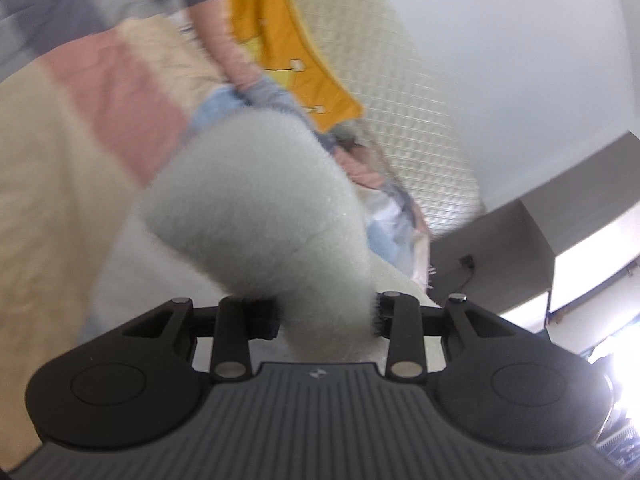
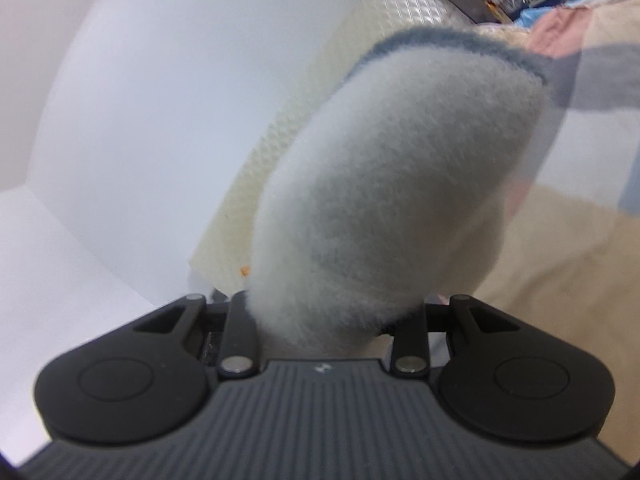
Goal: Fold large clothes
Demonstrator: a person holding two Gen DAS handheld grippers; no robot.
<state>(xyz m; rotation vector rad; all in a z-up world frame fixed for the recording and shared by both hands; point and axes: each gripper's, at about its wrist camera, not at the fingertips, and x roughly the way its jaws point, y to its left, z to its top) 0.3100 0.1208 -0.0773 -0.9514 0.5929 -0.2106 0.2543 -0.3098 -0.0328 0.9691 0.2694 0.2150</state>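
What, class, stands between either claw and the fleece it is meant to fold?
Nothing visible does. The left claw is already closed on the pale fleece, and the right claw on another bunch of fleece, which fills most of both views and hides the fingertips.

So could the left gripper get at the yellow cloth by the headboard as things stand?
Probably not: the left gripper is shut on the fluffy white garment, which bulges between it and the yellow cloth.

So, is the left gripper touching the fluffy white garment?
Touching. In the left wrist view the fluffy white garment runs down between the fingers of the left gripper, and its fleece presses against the finger on the right.
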